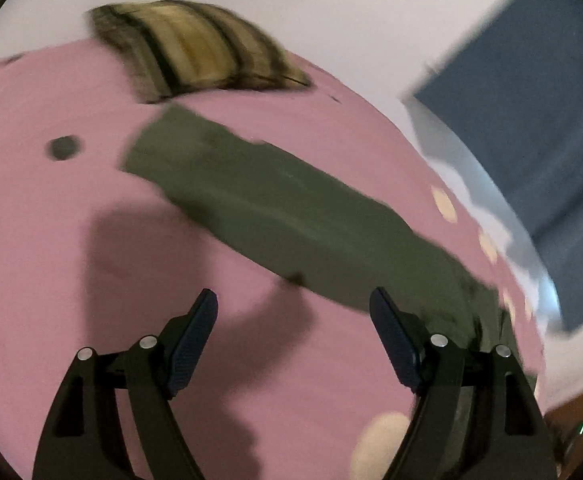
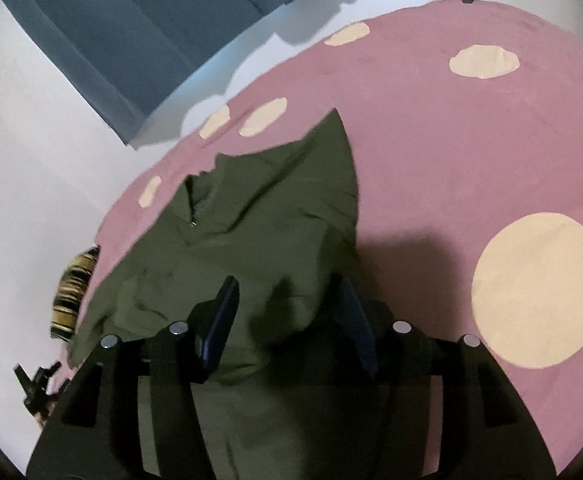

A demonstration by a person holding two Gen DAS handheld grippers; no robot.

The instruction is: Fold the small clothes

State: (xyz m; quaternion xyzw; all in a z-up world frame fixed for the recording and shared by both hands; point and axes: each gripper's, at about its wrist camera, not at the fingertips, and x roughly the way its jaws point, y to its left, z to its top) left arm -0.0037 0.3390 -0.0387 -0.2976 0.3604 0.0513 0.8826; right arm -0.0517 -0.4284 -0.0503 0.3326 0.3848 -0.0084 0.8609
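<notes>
1. From the left wrist view, we see our left gripper [image 1: 293, 312] with its jaws spread wide and nothing between them; it is released and hangs over bare pink sheet [image 1: 51, 216].
2. The olive garment [image 1: 275, 216] lies flat on the sheet as a long band, running from the upper middle of the picture down to the right, where it passes behind the right-hand finger [image 1: 391, 332] of this gripper. We cannot tell whether that finger touches the cloth.
3. Beyond the garment's far end rests a striped folded cloth [image 1: 195, 48], brown, black and cream, at the far edge of the sheet. A small dark spot [image 1: 64, 147] marks the sheet to the left, and cream dots [image 1: 443, 202] run along its right edge. The whole picture is blurred.
4. From the right wrist view, we see our right gripper [image 2: 287, 320] directly above the olive garment [image 2: 251, 216], jaws about half apart. A raised fold of the cloth sits between the fingers, yet the pads do not visibly press on it, so we read the gripper as released.
5. The garment spreads away from this gripper, with a collar and a small zip pull near its far left part and one pointed corner reaching farthest.
6. A large cream circle [image 2: 539, 296] lies on the sheet [image 2: 451, 160] to the right, apart from the garment. The striped cloth [image 2: 73, 292] shows at the left edge, just beside the garment's hem.
</notes>
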